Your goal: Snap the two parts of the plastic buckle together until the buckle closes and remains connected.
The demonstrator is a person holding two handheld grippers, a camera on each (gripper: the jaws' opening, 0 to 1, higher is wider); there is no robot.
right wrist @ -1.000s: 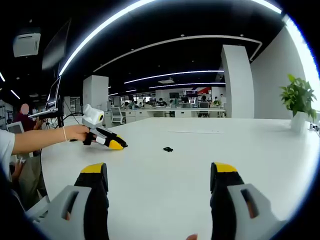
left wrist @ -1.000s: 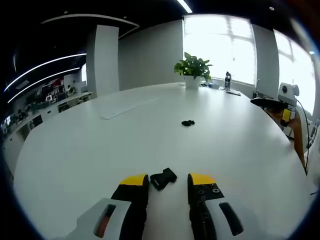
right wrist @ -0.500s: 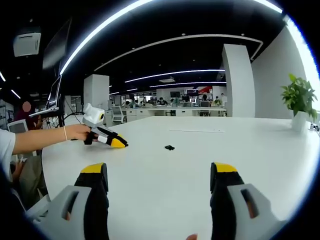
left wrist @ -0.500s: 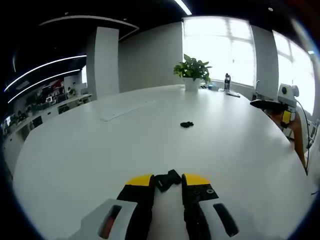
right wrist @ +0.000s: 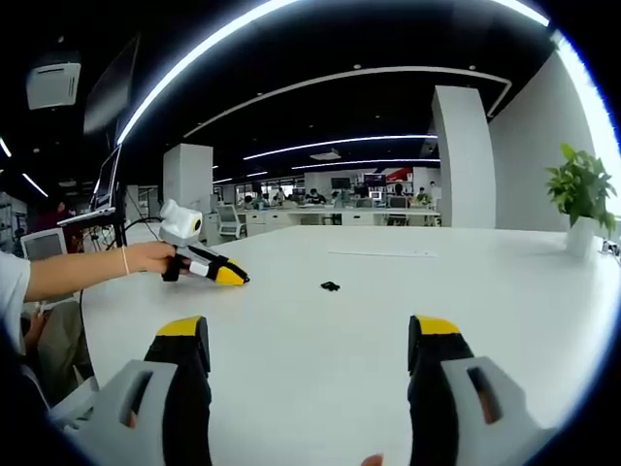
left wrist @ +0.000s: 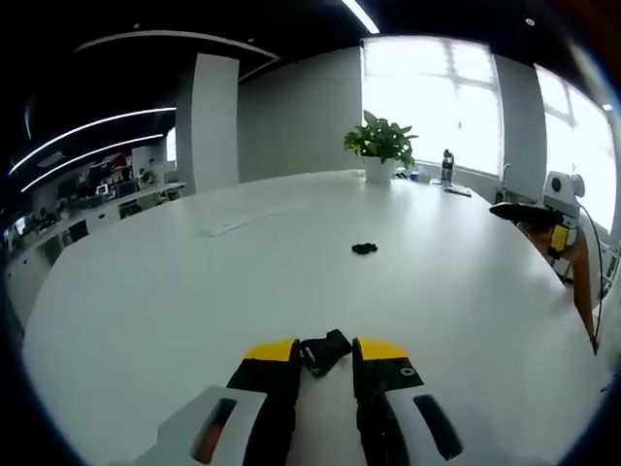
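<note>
Two black buckle parts lie apart on the white table (left wrist: 146,311), and the gap between them is what the coming move has to close. In the left gripper view, the left claw (left wrist: 326,350) has its yellow-tipped jaws drawn in close on either side of the near buckle part (left wrist: 323,348), which sits right at the tips; it looks gripped, though whether the pads truly press it is hard to tell from this angle. That piece is small, dark and blocky, with its long axis running roughly across the gap and tilted a little up to the right. Straight ahead, well apart from it, the far buckle part (left wrist: 365,249) lies flat on the table, a small dark knot too small to read for orientation. A potted plant (left wrist: 380,149) stands near the far edge beyond it. At the right edge of this view, the right claw (left wrist: 524,205) hangs over the table rim. In the right gripper view, that claw (right wrist: 310,335) has its jaws spread wide with nothing between them, and the far part (right wrist: 330,286) lies ahead and slightly left of centre. The left claw (right wrist: 229,277) rests low on the table to the left of it, held by a hand (right wrist: 150,257). By my judgement the empty right claw should go for that far part.
</note>
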